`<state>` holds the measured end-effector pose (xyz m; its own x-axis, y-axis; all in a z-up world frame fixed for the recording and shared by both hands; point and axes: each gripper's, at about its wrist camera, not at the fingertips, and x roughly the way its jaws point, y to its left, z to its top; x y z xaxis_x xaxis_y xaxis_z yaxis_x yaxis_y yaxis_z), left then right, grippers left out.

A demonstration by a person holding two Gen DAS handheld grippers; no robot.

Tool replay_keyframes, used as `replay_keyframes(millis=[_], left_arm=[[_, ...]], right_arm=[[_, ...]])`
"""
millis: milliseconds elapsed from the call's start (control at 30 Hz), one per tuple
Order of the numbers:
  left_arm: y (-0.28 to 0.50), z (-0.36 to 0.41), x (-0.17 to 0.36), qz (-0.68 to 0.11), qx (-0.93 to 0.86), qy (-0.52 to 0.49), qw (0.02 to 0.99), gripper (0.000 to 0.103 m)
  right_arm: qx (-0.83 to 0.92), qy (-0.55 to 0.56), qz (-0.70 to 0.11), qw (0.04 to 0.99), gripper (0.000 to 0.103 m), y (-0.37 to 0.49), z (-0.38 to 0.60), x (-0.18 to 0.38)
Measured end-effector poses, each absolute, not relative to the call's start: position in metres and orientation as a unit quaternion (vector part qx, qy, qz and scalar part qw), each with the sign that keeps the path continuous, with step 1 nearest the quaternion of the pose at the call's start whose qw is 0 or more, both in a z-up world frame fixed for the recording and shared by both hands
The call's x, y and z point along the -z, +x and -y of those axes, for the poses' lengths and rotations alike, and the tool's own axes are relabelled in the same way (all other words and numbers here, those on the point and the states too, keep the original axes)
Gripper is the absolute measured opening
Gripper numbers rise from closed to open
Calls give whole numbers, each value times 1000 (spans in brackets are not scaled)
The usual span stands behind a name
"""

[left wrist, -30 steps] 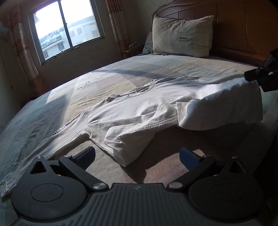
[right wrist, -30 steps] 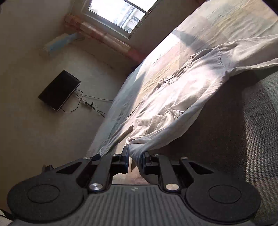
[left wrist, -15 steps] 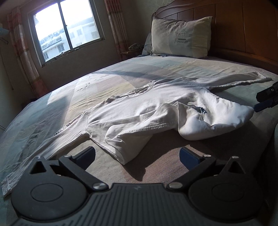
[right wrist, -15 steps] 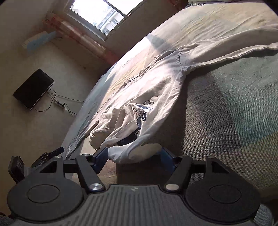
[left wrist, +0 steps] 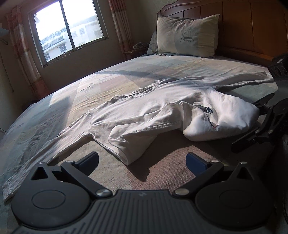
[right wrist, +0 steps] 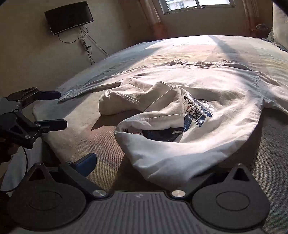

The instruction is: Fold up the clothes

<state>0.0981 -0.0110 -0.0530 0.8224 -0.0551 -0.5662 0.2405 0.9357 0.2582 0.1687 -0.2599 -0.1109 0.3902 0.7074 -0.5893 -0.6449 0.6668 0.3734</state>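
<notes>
A white long-sleeved shirt (left wrist: 144,115) lies on the bed, sleeves spread out. Its lower part is bunched up, and a dark print (right wrist: 198,111) shows on the folded-over cloth. My left gripper (left wrist: 142,160) is open just short of the near hem, nothing between its fingers; the right wrist view shows it at the left (right wrist: 52,109). My right gripper (right wrist: 144,167) has jaws that are opening. The bunched hem (right wrist: 171,158) lies loose between them and hides the right finger. The left wrist view shows this gripper (left wrist: 246,126) at the shirt's right end.
The bed (left wrist: 126,75) has a patterned cover. A pillow (left wrist: 187,34) leans against the wooden headboard (left wrist: 252,27). A window (left wrist: 70,30) with curtains is on the far wall. A dark screen (right wrist: 69,17) with dangling cables hangs on the side wall.
My right gripper, shut on the lifted hem before, spread its jaws and rolled upright. The hem dropped onto the bed in a heap. The left gripper has stayed in place.
</notes>
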Motion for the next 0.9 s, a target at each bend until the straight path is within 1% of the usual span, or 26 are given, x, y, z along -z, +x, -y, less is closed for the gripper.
replay_keyframes(millis=[67,167,233,300,367,433,600,767,900], left_arm=[[97,7,51,-288,74,157,942,102],[98,2,52,-290,69,150,942,102],[99,0,53,-293,64,148,942,102],[98,-1,52,-290,64,146,943,102],[95,-2,49,-284,68,146,945,102],[93,-3,46,-279,66,145,947,102],[92,-7,44,-275,63,137,950,102],[89,-11,44,-272,64,139,950,102],[90,-13,46,-275,65,134,950,102]], right_arm=[[-433,81,-392,808,103,169,257,111],[-435,128,-387,803,103,163,262,108],[-413,162,-402,801,103,168,264,112],[-422,217,-425,771,103,168,266,116],[-464,272,-443,717,103,164,266,114],[-490,327,-422,689,103,157,277,104],[-504,491,-318,635,103,148,336,84],[-427,536,-278,674,103,131,401,85],[-304,536,-310,724,103,120,443,93]])
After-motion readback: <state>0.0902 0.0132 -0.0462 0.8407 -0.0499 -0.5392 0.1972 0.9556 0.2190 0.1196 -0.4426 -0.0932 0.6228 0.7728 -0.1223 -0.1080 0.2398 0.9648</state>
